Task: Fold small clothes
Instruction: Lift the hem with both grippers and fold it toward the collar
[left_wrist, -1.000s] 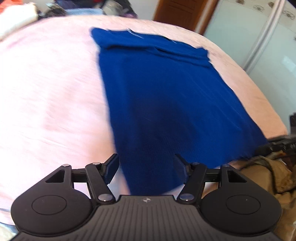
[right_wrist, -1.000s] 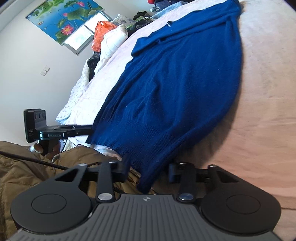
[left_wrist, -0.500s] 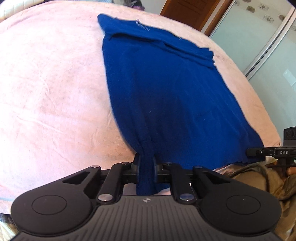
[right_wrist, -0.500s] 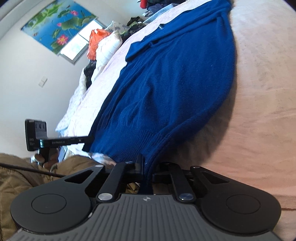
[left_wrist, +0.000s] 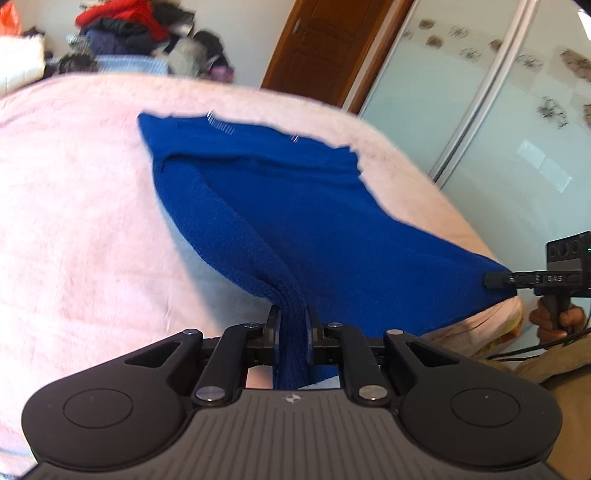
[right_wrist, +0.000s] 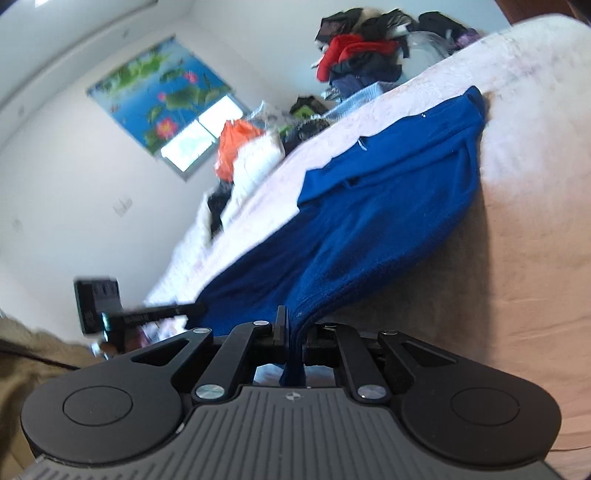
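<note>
Left wrist: both tongs, left (left_wrist: 291, 325) and right (right_wrist: 293, 330), pinch ribbed blue knit sweater (left_wrist: 295, 206) hem.

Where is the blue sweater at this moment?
The blue sweater lies spread on the pink bedspread, its near hem lifted. The left gripper and right gripper each pinch a hem corner.

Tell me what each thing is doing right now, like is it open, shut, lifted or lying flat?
Left gripper: shut on the blue sweater's hem.
Right gripper: shut on the hem's other corner.
Blue sweater: near end lifted, far end lying on the bed.
Pink bedspread: spread flat.
Brown door: shut.
</note>
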